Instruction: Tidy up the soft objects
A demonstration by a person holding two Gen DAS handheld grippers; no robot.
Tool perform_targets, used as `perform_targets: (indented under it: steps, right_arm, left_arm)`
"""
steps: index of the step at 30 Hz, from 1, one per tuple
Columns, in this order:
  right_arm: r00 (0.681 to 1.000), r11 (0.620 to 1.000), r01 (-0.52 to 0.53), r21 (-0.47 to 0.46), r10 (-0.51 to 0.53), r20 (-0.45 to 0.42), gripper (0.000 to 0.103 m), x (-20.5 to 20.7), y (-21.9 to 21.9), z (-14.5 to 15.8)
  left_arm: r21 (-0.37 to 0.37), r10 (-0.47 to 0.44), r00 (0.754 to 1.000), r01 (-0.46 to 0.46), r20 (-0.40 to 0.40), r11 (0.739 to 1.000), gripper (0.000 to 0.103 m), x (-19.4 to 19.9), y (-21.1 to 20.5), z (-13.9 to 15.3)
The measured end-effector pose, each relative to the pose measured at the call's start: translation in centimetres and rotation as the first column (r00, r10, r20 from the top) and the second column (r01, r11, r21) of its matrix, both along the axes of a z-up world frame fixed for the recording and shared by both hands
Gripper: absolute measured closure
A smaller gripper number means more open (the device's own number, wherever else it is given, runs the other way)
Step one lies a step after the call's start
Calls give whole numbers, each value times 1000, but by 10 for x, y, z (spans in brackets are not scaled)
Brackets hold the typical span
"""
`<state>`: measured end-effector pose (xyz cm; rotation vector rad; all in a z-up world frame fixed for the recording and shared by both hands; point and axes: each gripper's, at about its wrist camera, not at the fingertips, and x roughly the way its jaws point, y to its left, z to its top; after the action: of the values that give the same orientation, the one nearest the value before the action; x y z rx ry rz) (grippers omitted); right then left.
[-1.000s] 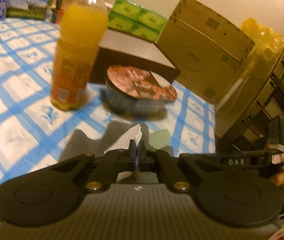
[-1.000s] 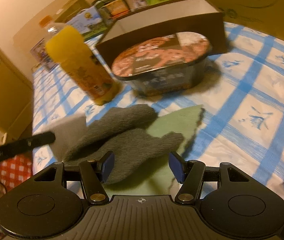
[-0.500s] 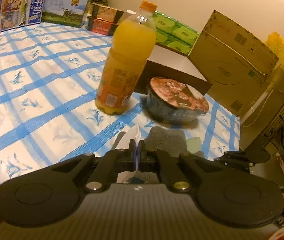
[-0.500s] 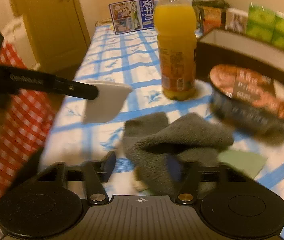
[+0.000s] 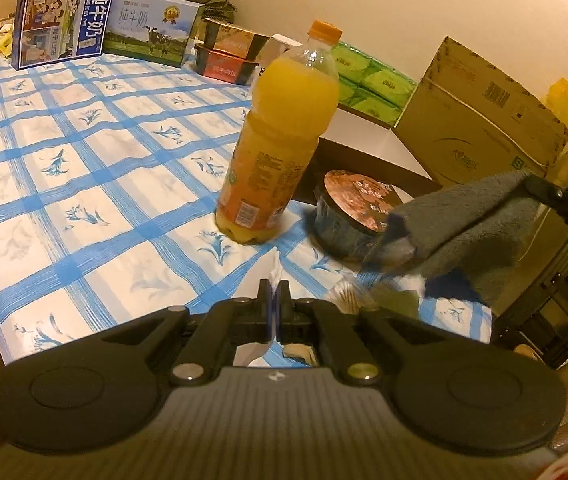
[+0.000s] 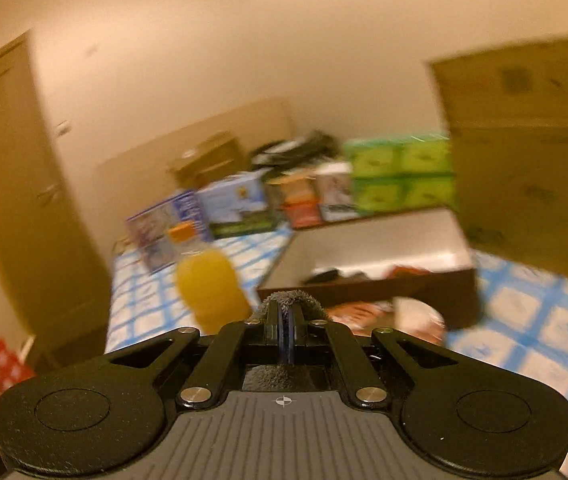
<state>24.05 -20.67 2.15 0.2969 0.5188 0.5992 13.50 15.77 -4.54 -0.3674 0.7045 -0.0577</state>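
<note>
Left wrist view looks along the left gripper (image 5: 274, 292), whose jaws are pressed together on a white tissue (image 5: 272, 267); the thin sheet stands on edge between the fingers, its pointed tip rising up and away from the camera, with a little more of it showing below the jaws. Beyond it, on the desk (image 5: 83, 184) with its blue-checked cloth, an orange juice bottle (image 5: 279, 140) stands upright, and a lidded instant noodle bowl (image 5: 354, 210) sits just to its right. At the right edge of this view the right gripper (image 5: 540, 188) holds a grey towel (image 5: 472, 224) in the air above the desk's near right corner; the cloth hangs folded over, its long axis slanting from the gripper at upper right down toward lower left, ending near the bowl. Under the towel a green cloth (image 5: 398, 302) lies flat on the desk. Right wrist view is blurred, but the jaws there are closed on the grey towel, a hump of its pile bulging over the fingertips. Farther back a brown box (image 5: 368, 152), a cardboard carton (image 5: 480, 120) and green tissue packs (image 5: 372, 80) stand near the wall.
</note>
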Motion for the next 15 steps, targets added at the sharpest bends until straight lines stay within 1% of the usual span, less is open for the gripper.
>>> perform_targets:
  steps: [3, 5, 6, 9, 10, 12, 13, 15]
  right_arm:
    - [988, 997, 83, 10, -80, -133, 101, 10, -31, -18]
    - [966, 991, 128, -36, -133, -223, 101, 16, -45, -34]
    - [948, 985, 156, -77, -171, -268, 101, 20, -52, -46]
    - [916, 957, 208, -203, -264, -303, 101, 28, -67, -72]
    - [913, 952, 214, -218, -275, -302, 101, 32, -68, -78]
    - [915, 959, 208, -190, -259, -309, 101, 35, -70, -87]
    - [918, 967, 194, -165, -238, -318, 101, 35, -69, -91]
    - [921, 977, 158, -143, -198, -336, 101, 40, -64, -101]
  left_arm:
    - [2, -4, 1000, 4, -9, 1000, 102, 2, -1, -1]
    - [2, -11, 1000, 11, -17, 1000, 102, 4, -3, -3]
    - [4, -13, 1000, 13, -22, 1000, 102, 5, -5, -4]
    - [12, -20, 999, 20, -35, 1000, 102, 10, -9, -7]
    - [13, -19, 999, 20, -39, 1000, 102, 11, -9, -8]
    - [15, -19, 999, 19, -46, 1000, 102, 14, -11, -10]
    - [17, -17, 999, 18, -49, 1000, 102, 15, -11, -11]
    - [21, -14, 998, 15, -60, 1000, 102, 18, -12, -13]
